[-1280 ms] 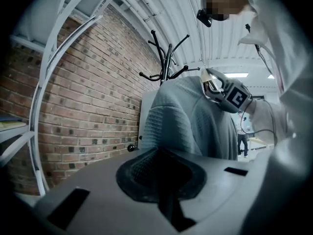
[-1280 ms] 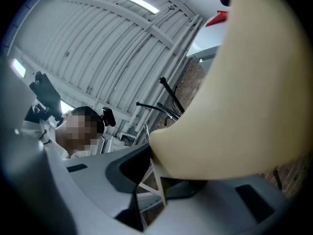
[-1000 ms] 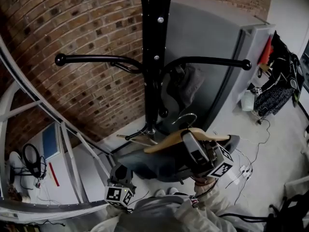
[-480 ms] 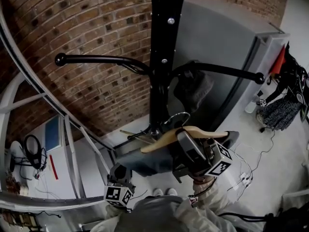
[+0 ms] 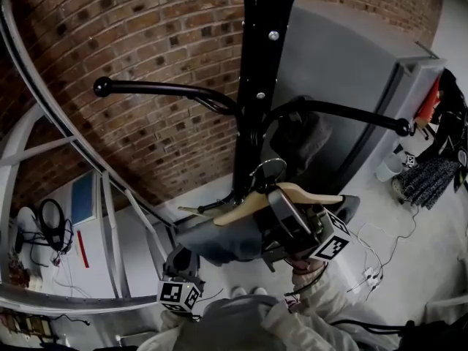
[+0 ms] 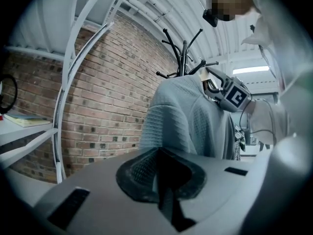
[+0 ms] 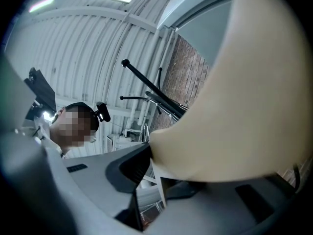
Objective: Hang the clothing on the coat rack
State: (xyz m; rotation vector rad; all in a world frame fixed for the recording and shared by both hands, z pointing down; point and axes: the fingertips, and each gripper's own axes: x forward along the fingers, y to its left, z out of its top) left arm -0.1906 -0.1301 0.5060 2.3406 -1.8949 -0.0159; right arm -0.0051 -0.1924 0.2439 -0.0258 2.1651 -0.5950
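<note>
One grey knit garment (image 6: 188, 119) on wooden hanger (image 5: 292, 194), carried just beside coat rack (image 5: 256, 86) pole, below its arms. Hanger shoulder clamped between fingers of right gripper (image 5: 281, 203). Lower down, left gripper (image 6: 157, 165) has fingers together, nothing seen between. Over last second wire hook (image 5: 267, 168) has drawn closer to pole. Not yet over any arm, so lift likely next.

Left gripper (image 6: 159, 180): jaws together, nothing between them.
Sweater (image 6: 188, 124): grey, hanging dead ahead, clear of the jaws.
Right gripper (image 6: 234, 96): up at the sweater's top right, marker cube facing us.
Rack (image 6: 183, 58): black prongs poking up behind the sweater.
Wall (image 6: 107, 97): brick, off to the left.
</note>
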